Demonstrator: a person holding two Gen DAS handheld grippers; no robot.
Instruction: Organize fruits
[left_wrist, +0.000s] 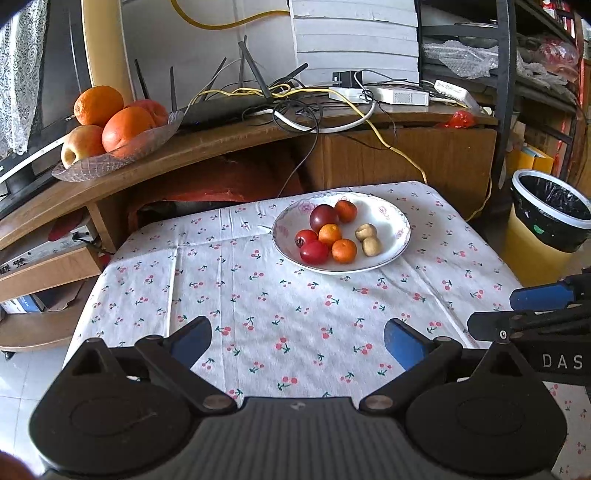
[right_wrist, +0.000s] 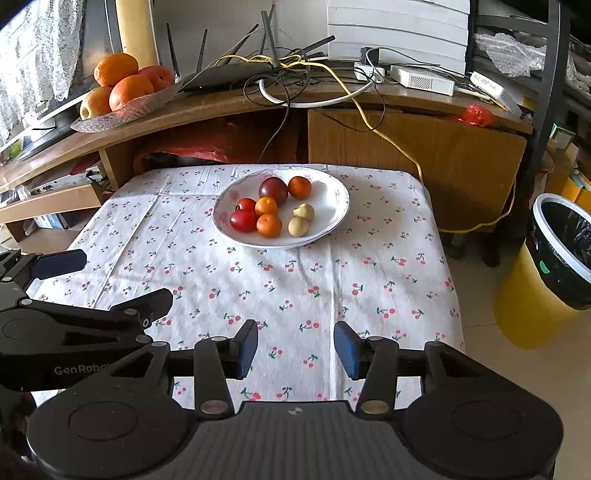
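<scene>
Small fruits (left_wrist: 330, 234) piled on white plate (left_wrist: 395, 221) at far side of table (left_wrist: 258, 295). Left tongs (left_wrist: 297, 341) wide apart, empty. Right tongs (right_wrist: 295, 349) narrower, empty, near edge.

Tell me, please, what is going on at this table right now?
A person holds two handheld grippers above a cherry-print tablecloth. Both the left gripper and the right gripper are open and empty. A white floral-rimmed plate ahead holds small red, orange, dark purple and tan fruits, all untouched. Sorting has not begun.
</scene>
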